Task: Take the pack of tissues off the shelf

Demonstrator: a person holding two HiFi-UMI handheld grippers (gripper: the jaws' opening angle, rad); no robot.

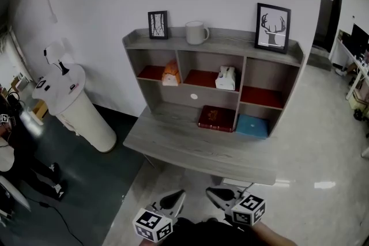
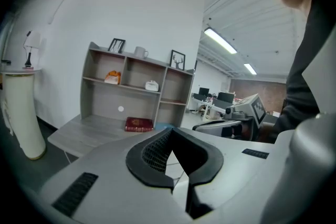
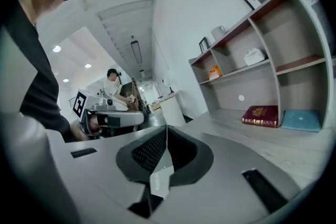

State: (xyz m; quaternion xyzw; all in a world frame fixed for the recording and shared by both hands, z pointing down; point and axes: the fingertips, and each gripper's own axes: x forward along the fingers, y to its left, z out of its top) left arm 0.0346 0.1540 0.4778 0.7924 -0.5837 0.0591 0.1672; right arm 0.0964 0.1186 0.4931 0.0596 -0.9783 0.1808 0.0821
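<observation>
As both hang short of the desk, we note left gripper and right gripper fingers pressed together, empty. Tissues sit well ahead of the fingers, in the shelf, middle bay.

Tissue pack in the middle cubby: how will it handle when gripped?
The tissue pack looks soft and rumpled on top, so it probably squashes and weighs little. Nothing stands beside it in its cubby, so it likely slides out freely.

desk front bare, dividers flank tissue pack
</observation>
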